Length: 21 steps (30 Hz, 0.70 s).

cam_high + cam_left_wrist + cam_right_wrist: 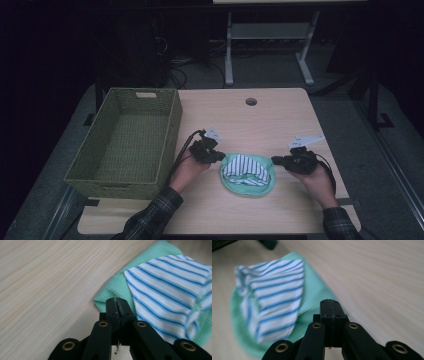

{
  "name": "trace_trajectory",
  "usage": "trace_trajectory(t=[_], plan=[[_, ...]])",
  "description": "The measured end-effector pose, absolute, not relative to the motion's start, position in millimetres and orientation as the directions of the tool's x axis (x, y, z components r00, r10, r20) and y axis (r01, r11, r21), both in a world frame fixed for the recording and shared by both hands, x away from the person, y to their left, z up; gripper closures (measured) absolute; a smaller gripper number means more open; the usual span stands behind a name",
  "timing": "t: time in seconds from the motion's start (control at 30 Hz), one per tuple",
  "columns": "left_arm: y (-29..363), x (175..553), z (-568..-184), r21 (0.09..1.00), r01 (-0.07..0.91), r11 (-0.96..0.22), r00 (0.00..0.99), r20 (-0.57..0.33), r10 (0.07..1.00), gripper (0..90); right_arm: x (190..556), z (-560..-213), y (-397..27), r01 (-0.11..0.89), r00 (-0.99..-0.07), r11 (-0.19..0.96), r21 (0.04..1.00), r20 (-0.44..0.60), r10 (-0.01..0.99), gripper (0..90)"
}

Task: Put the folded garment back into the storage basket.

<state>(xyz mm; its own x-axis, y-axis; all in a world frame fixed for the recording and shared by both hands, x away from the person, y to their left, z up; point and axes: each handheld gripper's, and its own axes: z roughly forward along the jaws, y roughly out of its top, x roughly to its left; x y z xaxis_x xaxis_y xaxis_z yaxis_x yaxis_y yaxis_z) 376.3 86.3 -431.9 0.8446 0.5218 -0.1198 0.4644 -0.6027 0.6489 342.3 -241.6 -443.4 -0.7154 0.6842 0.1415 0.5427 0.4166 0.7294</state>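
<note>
Green cloth (248, 183) with the striped cloth (245, 167) on it lies mid-desk (280, 117), between your claws: left claw (220, 156) at its nine o'clock, right claw (275, 160) at three, both pinched closed, empty.

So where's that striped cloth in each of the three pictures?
High view: the striped cloth lies low in the middle, between the two grippers.
Left gripper view: the cloth is at the right, beyond the closed jaws.
Right gripper view: it is at the left.
Shared landmark: the green cloth under it.
</note>
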Motion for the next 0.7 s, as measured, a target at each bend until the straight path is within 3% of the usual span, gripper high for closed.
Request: trace_trajectory(t=[0.1,0.33,0.53,0.7], plan=[[92.1,369.6,-425.9,0.666,0.467,-0.582,0.846,-0.145,0.514,81.5,358.7,-447.3,-237.7,0.557,-0.704,0.414,0.72,0.146,0.695,89.9],[94.7,356.2,-417.6,0.672,0.459,-0.581,0.856,-0.159,0.493,55.7,377.5,-460.9,-229.3,0.584,-0.693,0.429,0.689,0.147,0.706,89.9],[91.1,348.3,-414.7,0.669,0.443,-0.596,0.869,-0.158,0.469,38.4,364.9,-461.7,-231.8,0.59,-0.703,0.444,0.674,0.158,0.694,89.9],[91.6,346.2,-413.6,0.667,0.44,-0.602,0.872,-0.158,0.463,30.1,349.7,-462.6,-233.1,0.589,-0.717,0.457,0.666,0.169,0.677,89.9]])
